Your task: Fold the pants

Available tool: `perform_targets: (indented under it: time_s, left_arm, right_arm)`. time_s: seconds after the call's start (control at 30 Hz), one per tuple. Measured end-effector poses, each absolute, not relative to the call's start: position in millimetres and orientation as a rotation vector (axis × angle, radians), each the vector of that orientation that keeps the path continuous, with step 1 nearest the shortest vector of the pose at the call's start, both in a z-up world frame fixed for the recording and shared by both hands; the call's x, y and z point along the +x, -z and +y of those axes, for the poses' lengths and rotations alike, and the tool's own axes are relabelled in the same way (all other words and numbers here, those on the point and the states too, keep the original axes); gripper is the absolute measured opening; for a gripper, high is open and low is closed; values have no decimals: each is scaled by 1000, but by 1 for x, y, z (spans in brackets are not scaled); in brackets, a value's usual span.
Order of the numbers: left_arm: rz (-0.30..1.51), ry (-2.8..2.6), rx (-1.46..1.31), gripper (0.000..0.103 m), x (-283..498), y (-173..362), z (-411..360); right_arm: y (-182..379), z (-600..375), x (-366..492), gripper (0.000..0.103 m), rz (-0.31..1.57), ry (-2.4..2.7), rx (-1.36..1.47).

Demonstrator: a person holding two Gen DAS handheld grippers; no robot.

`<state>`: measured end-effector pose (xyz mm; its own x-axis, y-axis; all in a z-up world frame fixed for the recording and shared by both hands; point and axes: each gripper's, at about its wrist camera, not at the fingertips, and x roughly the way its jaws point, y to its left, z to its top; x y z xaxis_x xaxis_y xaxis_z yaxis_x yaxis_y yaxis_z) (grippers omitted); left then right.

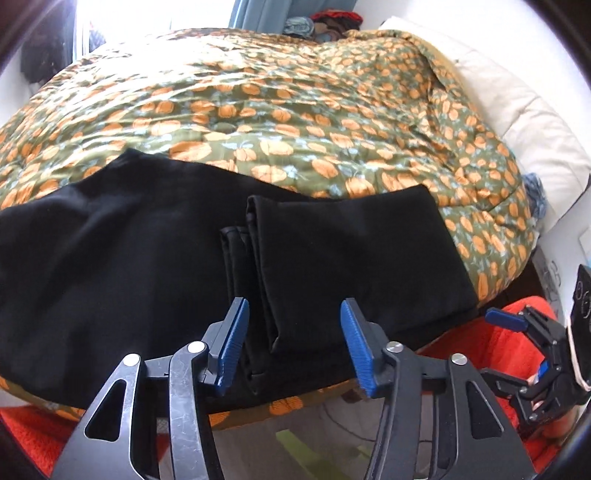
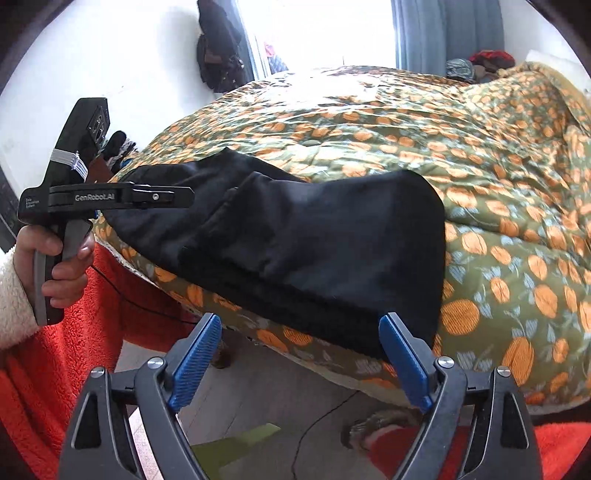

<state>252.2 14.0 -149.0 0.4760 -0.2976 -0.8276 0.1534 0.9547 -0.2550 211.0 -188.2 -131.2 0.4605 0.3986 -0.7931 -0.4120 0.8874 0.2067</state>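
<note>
Black pants [image 1: 129,258] lie across the near edge of the bed, with the leg part folded over into a flat panel [image 1: 351,251]. My left gripper [image 1: 295,345] hovers over the panel's folded edge. Its blue pads stand about half apart and press on nothing. My right gripper [image 2: 299,360] is wide open and empty, off the bed's edge and just short of the pants' near corner [image 2: 369,325]. The left gripper [image 2: 184,194] shows from the side in the right wrist view, held in a hand above the pants.
A green quilt with an orange print [image 1: 295,110] covers the bed. A white pillow [image 1: 517,110] lies at the right. Clothes are piled at the far side [image 1: 325,22]. The person's red fleece [image 2: 74,350] and a floor cable [image 2: 314,424] sit below the bed's edge.
</note>
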Motion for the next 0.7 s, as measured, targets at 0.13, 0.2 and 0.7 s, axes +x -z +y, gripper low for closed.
perform_targets:
  time_s: [0.13, 0.2, 0.7]
  left_arm:
    - [1101, 277, -150, 37, 255, 168, 9]
    - [1106, 278, -123, 36, 255, 170, 5]
    - [1145, 146, -120, 11, 238, 172, 31]
  right_arm:
    - [124, -198, 215, 87, 903, -471, 13]
    - [127, -200, 218, 87, 909, -472, 16]
    - [112, -209, 230, 87, 777, -381, 31]
